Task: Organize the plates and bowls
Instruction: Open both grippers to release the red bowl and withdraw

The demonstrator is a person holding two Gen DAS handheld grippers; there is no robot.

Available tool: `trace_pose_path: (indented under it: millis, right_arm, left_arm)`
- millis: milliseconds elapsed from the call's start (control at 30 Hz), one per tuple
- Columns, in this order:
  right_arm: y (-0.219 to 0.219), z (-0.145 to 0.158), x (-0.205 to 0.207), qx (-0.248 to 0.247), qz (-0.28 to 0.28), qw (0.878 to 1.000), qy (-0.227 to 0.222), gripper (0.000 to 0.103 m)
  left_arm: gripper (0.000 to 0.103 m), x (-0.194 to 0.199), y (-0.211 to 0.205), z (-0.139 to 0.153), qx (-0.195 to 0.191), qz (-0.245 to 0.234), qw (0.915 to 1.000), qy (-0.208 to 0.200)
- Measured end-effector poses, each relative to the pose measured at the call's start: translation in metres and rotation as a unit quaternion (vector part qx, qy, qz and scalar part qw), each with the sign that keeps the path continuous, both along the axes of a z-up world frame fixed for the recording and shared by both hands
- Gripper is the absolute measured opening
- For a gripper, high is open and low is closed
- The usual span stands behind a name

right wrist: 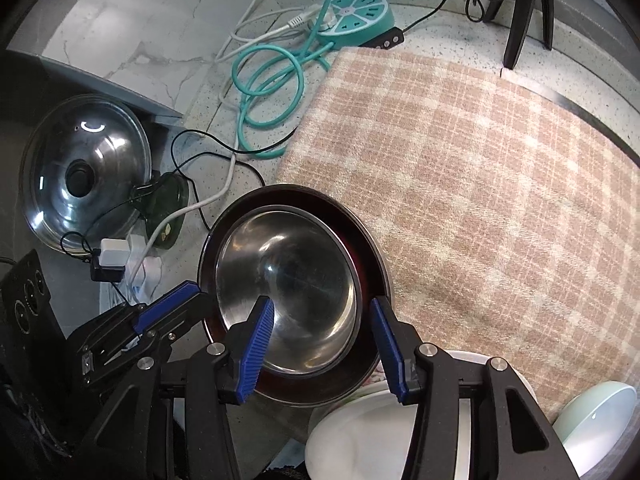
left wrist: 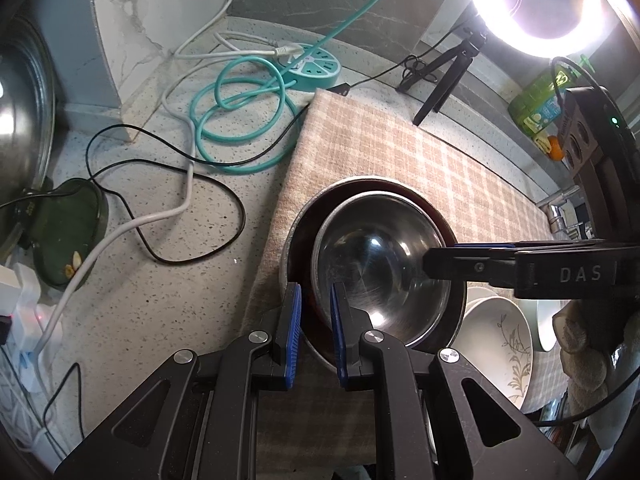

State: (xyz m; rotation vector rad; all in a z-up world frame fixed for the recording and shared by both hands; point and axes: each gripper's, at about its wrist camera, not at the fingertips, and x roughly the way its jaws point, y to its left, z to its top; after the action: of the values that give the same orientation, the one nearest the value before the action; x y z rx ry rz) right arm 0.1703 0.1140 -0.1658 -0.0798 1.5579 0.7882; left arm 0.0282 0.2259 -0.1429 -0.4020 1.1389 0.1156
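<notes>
The left gripper (left wrist: 316, 304) is clamped on the bowl (left wrist: 380, 264) rim. The right gripper (right wrist: 324, 320) has its jaws apart, straddling the bowl's near rim without touching.

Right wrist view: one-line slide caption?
Right gripper, open, straddles steel bowl nested in dark-lined bowl on checked cloth.

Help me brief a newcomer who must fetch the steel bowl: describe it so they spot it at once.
Find the pink checked cloth on the speckled counter. At its near left edge sits a dark-lined pan, and the steel bowl is nested inside it. It is the only shiny bare-metal bowl; the bowls beside it are white or pale green.
</notes>
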Motion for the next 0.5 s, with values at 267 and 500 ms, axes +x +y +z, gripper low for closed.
trace_pose_path:
  millis: [267,500]
  right_arm:
    - [-0.019,0.019,-0.002,0.024,0.009,1.0,-0.018,0.046]
    - [-0.063,0.052,-0.011,0.055,0.01,0.996,-0.071,0.046]
  left_arm:
    - [0.013,-0.007,0.001,0.013,-0.004,0.008,0.9999,-0.014]
    - [0.013,-0.014,-0.021,0.04,-0.016,-0.003,0.9986,-0.05]
